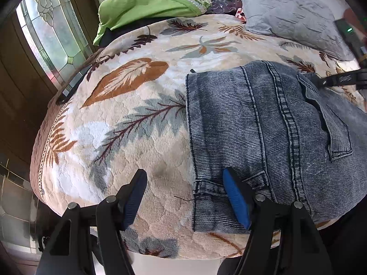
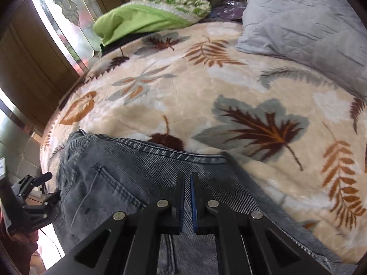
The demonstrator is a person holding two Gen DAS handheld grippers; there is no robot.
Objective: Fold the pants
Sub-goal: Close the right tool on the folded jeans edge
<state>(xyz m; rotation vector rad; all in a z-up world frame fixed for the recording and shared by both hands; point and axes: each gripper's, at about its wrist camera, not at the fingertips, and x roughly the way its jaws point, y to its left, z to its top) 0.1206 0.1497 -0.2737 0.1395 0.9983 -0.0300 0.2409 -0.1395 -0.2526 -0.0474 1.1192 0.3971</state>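
Nearest my left camera, the left tongs stand wide apart with nothing pinched: one blue pad lies over the waistband corner of the jeans, the other finger sits over bare blanket at about 7 o'clock. The jeans lie flat, folded into a block, filling the view from 3 to 5 o'clock, with a back pocket showing near 3 o'clock.

In my right camera, the right tongs are closed, pads nearly touching; I see no cloth caught between them, and they hang over the denim at 6 o'clock. Here the jeans cover the lower left, from 6 to 9 o'clock, their stitched edge running just ahead of the fingertips. The leaf-print blanket spreads beyond, toward 12 and 3 o'clock.

At the far side of the bed a green cloth sits at 11 o'clock and a grey pillow at 1 o'clock. A door with patterned glass stands at 10 o'clock.
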